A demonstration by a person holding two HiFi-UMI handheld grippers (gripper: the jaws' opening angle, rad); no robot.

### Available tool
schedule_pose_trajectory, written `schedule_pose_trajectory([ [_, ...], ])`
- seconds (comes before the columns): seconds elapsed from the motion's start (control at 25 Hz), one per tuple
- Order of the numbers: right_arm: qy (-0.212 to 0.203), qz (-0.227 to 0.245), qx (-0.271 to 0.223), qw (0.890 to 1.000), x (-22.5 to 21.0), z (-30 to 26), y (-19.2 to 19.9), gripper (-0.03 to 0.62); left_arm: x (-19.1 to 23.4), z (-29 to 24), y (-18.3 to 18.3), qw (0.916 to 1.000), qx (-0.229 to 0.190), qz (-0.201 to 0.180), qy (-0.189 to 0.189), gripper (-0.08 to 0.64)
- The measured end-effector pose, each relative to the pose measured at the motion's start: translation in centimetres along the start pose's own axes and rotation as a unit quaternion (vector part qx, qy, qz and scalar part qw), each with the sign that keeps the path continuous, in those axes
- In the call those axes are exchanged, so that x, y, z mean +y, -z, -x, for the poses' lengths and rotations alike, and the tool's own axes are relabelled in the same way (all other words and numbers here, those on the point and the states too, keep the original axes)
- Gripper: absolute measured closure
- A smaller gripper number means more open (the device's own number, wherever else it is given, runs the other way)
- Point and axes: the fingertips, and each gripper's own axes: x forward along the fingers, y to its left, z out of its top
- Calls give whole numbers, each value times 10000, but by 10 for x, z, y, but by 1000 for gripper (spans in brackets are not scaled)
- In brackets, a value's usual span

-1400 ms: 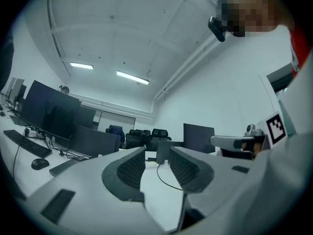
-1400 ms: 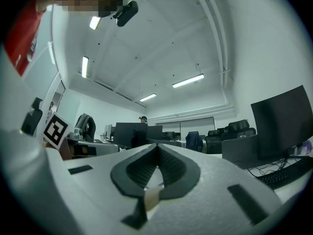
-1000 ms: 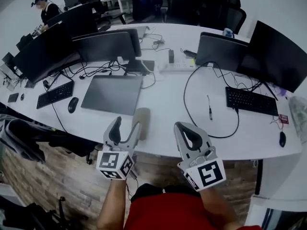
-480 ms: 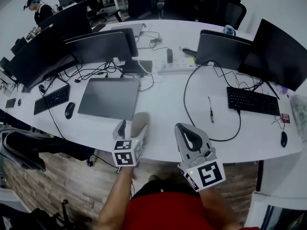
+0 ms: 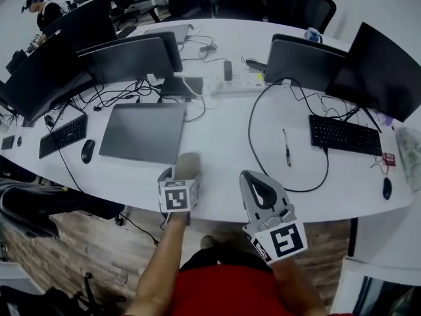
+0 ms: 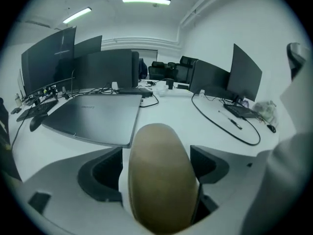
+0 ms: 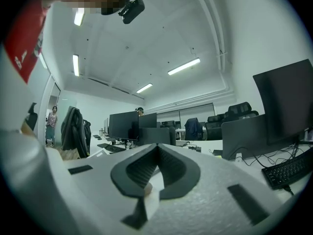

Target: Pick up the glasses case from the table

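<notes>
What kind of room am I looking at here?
Most likely an open-plan office. A long white desk carries several monitors, keyboards and a closed laptop. Black office chairs stand at the back, and strip lights run along the ceiling.

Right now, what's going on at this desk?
A person holds a hand-held gripper in each hand. The left hand-held gripper is down at the near edge of the white table, jaws open on either side of the tan glasses case, which lies beside a closed grey laptop; the case is not yet clamped. The right hand-held gripper is shut and empty, held off the table's front.
</notes>
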Motion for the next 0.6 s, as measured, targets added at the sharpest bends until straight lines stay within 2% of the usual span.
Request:
schedule_pose_trajectory([
  [0.12, 35, -51, 50, 10000, -5, 0, 5, 588, -1, -8, 4, 9997, 219, 86, 32, 163],
  [0.28, 82, -103, 97, 9999, -9, 1, 10, 588, -2, -19, 18, 9984, 571, -35, 5, 163],
  [0.6, 206, -256, 139, 9994, -19, 4, 19, 588, -6, -21, 12, 9992, 391, -42, 56, 163],
])
